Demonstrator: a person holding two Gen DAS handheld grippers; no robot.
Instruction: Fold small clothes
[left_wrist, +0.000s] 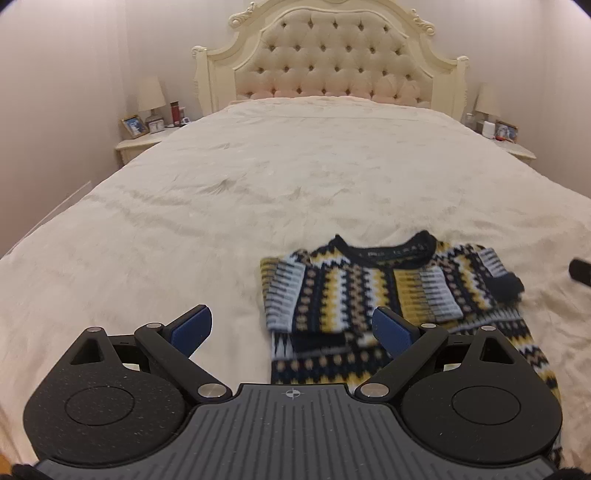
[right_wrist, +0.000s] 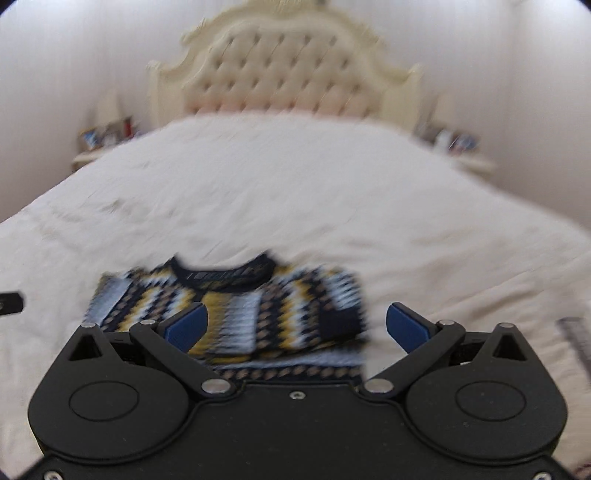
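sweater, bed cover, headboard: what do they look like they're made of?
Sweater: chunky knit, probably wool or acrylic; zigzag pattern, ribbed dark collar.
Bed cover: soft matte cream fabric, faintly crinkled; fibre unclear.
Headboard: button-tufted upholstery, maybe velvet, in a carved cream frame that looks like painted wood.

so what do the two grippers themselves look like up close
Both are matte black. The left gripper has two round speckled discs, angled link arms with silver pivot pins, blue pads on its fingers, and a grey ribbed plate bearing a small crosshair mark. The right gripper has the same discs, pins and blue pads, but a plain black plate with a centre screw. No cables or sleeves show.
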